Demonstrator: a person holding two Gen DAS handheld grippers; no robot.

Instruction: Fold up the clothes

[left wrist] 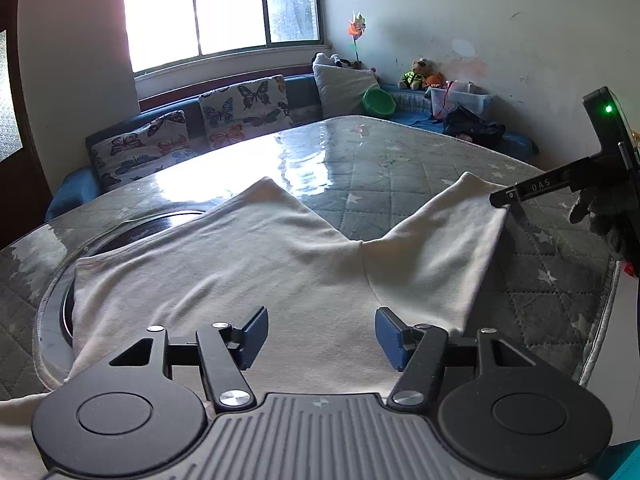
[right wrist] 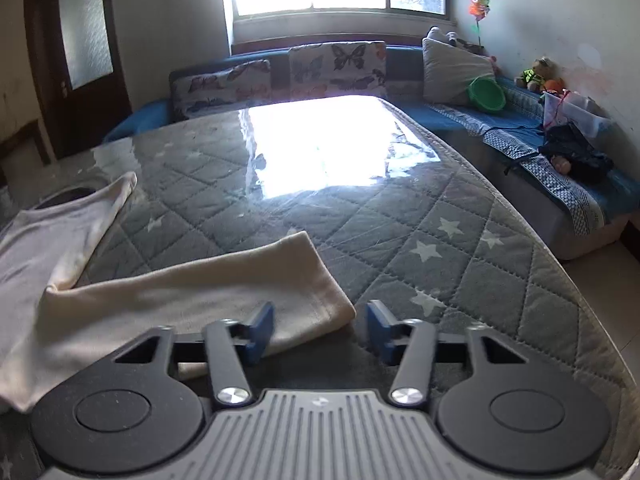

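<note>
Left gripper [left wrist: 321,338], jaws spread, is held over white pants [left wrist: 248,264] laid flat on the bench [left wrist: 400,160]; right gripper [right wrist: 320,330], jaws apart, straddles a leg cuff. Nothing is folded yet.

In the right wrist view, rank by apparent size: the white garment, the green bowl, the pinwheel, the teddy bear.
1. white garment, by far the largest, though nearest the camera.
2. green bowl.
3-4. pinwheel and teddy bear look alike; unranked.
</note>
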